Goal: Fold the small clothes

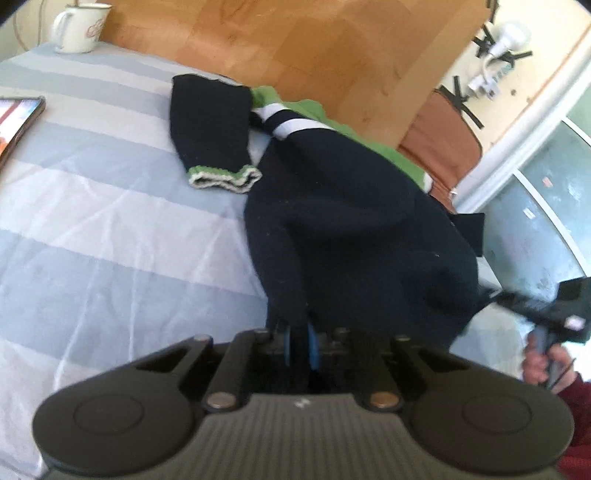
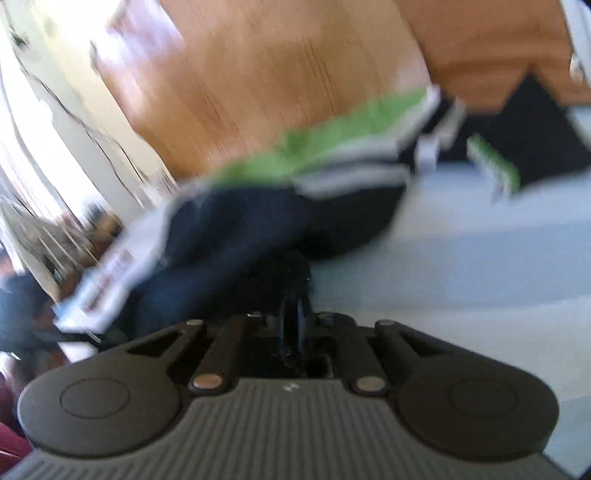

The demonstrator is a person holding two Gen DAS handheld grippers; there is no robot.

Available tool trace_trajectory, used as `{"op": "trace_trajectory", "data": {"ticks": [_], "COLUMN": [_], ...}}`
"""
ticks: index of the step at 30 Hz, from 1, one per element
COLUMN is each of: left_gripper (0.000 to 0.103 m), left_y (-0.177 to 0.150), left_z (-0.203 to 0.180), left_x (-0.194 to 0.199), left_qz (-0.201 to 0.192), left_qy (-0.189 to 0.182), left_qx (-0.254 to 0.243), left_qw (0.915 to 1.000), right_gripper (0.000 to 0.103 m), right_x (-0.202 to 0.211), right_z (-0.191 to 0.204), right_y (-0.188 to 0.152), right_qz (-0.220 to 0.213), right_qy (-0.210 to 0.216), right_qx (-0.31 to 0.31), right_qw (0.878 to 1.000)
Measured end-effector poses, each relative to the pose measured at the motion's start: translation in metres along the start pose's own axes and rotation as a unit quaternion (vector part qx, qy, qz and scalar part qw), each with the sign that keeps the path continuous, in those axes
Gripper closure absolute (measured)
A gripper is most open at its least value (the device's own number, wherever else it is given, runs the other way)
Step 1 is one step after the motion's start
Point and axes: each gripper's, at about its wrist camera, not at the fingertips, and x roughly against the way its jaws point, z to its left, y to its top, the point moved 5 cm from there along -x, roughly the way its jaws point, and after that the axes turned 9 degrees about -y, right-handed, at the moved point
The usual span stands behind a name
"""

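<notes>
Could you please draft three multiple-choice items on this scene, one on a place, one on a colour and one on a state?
1. Where does the mug stand?
A. On the far corner of the striped sheet
B. On top of the sweater
C. On the floor

2. What colour is the main body of the sweater?
A. Red
B. Dark navy
C. Yellow

3. How does the left hand-held gripper stand?
A. Wide open above the cloth
B. Shut on the mug's handle
C. Shut on the sweater

Key: 1 A, the mug sits at the sheet's far left corner, apart from the clothes. 2 B, the knit is dark navy, with green and white trim at the cuff. 3 C, the dark cloth runs down into the closed jaws.
</notes>
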Motion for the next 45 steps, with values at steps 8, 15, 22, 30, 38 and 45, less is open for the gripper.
{"op": "trace_trajectory", "data": {"ticks": [8,15,22,30,38,45], "left_gripper": [0.094,0.082,0.054,0.025,0.031,0.097], "left_y": [-0.004,-0.029,0.002,0.094,0.151,0.163], "left_z": [-0.036,-0.006,-0.007,0.042,0.093,0.108], "left_x": [0.051,0.025,0.054,0.023,-0.063,-0.069], "left_qz": [0.026,0.076,-0.030,-0.104,-0.082,-0.081], "left_qy": [-0.028,0.019,0.064,0.099,0.104,0.088], "left_qx": [-0.087,-0.060,-0.077,-0.029,0.033,0.080], "left_qw": [0.9955,0.9951,0.9946,0.9892,0.9906,0.9896], "right_gripper": [0.093,0.083,0.060,0.060,0.046,0.031], "right_x": [0.129,0.072,0.036,-0.053,-0.180,-0.304], "right_z": [0.019,-0.033,-0.011,0.020,0.065,0.079], "right_y": [-0.015,-0.061,0.013,0.084,0.142,0.180], "right_qz": [-0.006,0.092,-0.014,-0.039,0.009,0.040], "right_qy": [-0.050,-0.188,-0.117,-0.066,-0.030,-0.085], "right_qx": [0.064,0.041,0.074,0.092,0.062,0.125], "right_qw": [0.997,0.977,0.990,0.993,0.998,0.988]}}
